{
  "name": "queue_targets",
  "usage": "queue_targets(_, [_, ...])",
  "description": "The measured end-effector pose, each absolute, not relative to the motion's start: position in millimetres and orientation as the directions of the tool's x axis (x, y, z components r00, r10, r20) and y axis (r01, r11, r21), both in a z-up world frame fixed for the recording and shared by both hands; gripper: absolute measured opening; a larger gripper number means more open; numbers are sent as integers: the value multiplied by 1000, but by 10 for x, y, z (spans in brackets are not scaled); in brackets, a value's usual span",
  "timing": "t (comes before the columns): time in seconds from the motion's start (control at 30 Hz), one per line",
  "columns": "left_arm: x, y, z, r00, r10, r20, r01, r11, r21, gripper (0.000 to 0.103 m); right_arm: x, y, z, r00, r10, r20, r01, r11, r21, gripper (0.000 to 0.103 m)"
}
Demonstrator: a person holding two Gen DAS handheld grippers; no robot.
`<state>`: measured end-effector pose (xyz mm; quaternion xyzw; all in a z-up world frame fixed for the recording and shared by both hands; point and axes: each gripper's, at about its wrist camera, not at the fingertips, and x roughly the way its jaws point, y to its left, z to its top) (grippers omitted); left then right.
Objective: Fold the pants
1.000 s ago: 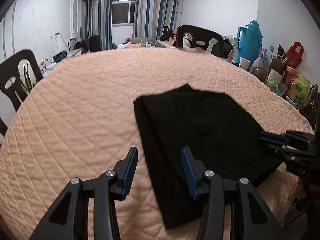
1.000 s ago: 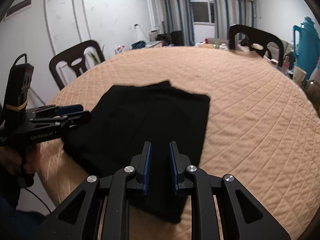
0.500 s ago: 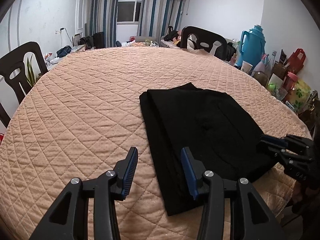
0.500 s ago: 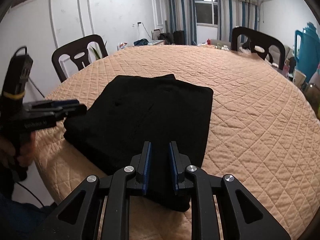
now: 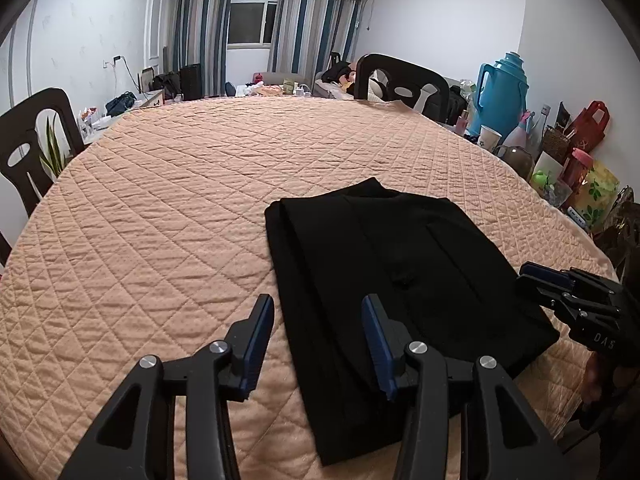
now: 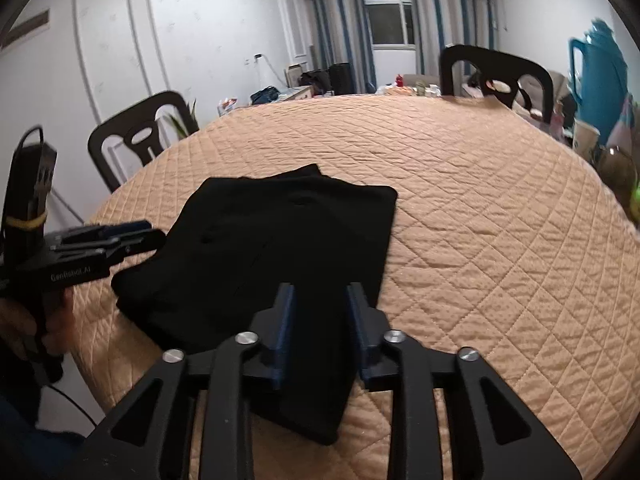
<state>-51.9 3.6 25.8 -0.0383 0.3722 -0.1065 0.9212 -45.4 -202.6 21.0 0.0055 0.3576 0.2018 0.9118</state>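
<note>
A big round table (image 5: 152,208) under a quilted peach cover fills the room. The black pants (image 5: 392,280) lie folded into a neat rectangle on it, toward its near edge at about 5 o'clock in the left wrist view. The left gripper (image 5: 318,344) hangs above the pants' left edge, fingers spread wide, holding nothing. The right gripper (image 6: 320,332) sits over the near end of the pants (image 6: 280,248), jaws parted and empty.

Right gripper (image 6: 318,326) jaws parted wider since a second ago.
</note>
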Motion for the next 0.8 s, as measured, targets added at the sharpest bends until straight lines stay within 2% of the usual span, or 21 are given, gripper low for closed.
queue_targets(0.17, [-363,74,202,687,-247,-684,153,969,-196,49,-234,-2249,164,639,430,-638,-305,903,303,35])
queue_targets(0.27, [-270,123,163,674,-277,-685,146,959,-244,52,-90,-2310,85,611,451,-651,-273,892,361,35])
queue_targets(0.57, [-14,238,9,627,-389,-675,113,903,-415,60,172,-2293,-55,545,518,-660,-240,850,469,38])
queue_targets(0.8, [-241,255,-26,633,-407,-659,99,887,-452,59,24,-2340,-92,507,585,-633,-237,801,550,40])
